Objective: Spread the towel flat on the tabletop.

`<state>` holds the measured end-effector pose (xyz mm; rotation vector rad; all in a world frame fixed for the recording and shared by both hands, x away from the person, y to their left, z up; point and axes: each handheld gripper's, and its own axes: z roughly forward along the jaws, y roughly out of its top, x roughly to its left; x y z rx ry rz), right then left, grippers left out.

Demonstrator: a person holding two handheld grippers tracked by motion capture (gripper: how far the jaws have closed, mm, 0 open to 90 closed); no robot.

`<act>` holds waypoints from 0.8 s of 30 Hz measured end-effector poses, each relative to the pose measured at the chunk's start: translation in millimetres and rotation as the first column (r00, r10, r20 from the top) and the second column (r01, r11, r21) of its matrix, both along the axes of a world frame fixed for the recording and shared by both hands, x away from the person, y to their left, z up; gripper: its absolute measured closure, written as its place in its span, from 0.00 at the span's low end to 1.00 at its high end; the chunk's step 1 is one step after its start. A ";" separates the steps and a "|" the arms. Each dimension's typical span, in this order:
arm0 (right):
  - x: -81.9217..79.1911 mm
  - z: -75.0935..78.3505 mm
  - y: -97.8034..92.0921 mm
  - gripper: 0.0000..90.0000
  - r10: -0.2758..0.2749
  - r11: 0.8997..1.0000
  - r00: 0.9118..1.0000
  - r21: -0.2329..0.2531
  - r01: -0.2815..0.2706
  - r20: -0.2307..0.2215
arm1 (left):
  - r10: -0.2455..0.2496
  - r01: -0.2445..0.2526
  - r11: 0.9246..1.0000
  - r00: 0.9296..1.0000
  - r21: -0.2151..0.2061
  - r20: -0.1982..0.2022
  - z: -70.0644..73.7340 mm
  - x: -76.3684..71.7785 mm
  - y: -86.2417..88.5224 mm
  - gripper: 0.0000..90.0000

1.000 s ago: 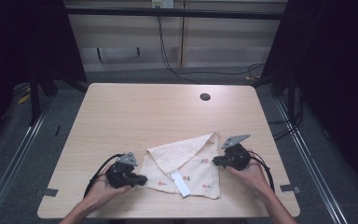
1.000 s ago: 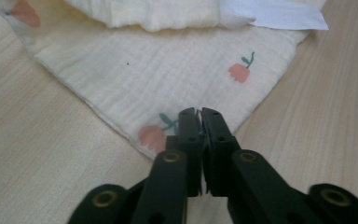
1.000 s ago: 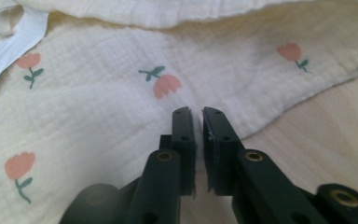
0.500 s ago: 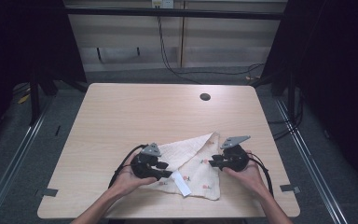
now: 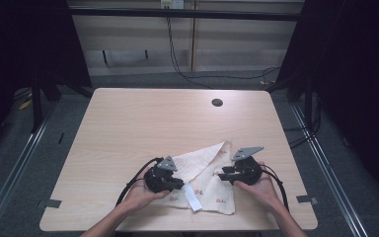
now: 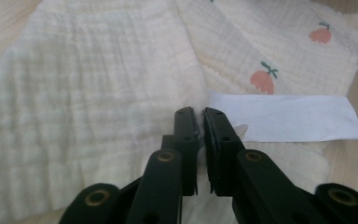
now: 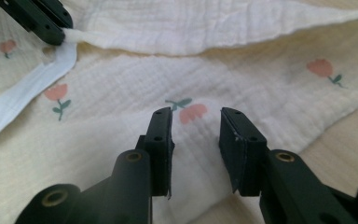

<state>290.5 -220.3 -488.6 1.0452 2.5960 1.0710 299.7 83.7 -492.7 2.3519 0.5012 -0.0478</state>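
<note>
A cream muslin cloth [image 5: 208, 174] with small red tulip prints lies rumpled near the table's front edge, one flap folded over into a point. A white label strip [image 5: 193, 197] sticks out from its front. My left gripper [image 5: 179, 183] sits at the cloth's left side, its jaws [image 6: 200, 116] closed on the edge of the folded flap [image 6: 98, 93], next to the label [image 6: 284, 122]. My right gripper [image 5: 223, 175] is at the cloth's right side. It stands open [image 7: 195, 119] low over the printed layer [image 7: 242, 79], with nothing between the fingers. The left gripper [image 7: 46, 23] shows far off there.
A dark round hole [image 5: 217, 102] sits in the wooden table [image 5: 143, 123] near the far edge. Black cables trail from both grippers toward the front edge. Metal rails run along the floor on both sides.
My left gripper has moved right from the bare table onto the cloth's left edge and closed on the flap. The right gripper has hardly moved.
</note>
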 end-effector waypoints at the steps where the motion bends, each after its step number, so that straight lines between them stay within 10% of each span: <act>1: -0.4 -1.3 0.8 0.72 -0.001 1.000 1.000 -0.009 0.001 -0.007 | -0.012 0.012 1.000 1.000 -0.003 -0.008 0.7 0.5 0.3 0.95; 8: 0.3 -5.2 0.2 0.71 0.003 1.000 1.000 -0.025 -0.004 -0.017 | 0.022 -0.026 0.995 0.999 -0.096 -0.042 20.3 13.8 12.6 0.95; 11: 0.7 -5.5 0.0 0.71 0.003 1.000 1.000 -0.020 -0.004 -0.017 | 0.072 -0.079 0.980 0.996 -0.183 -0.046 39.2 26.1 24.6 0.95; 15: 0.7 -5.4 0.4 0.70 0.004 1.000 1.000 -0.021 -0.005 -0.020 | 0.111 -0.108 0.980 0.994 -0.167 0.006 56.1 42.6 30.3 0.95; 24: 1.4 -5.5 -0.1 0.70 0.011 1.000 1.000 -0.019 -0.012 -0.021 | 0.314 -0.312 0.933 0.949 -0.180 -0.018 52.2 101.1 51.6 0.88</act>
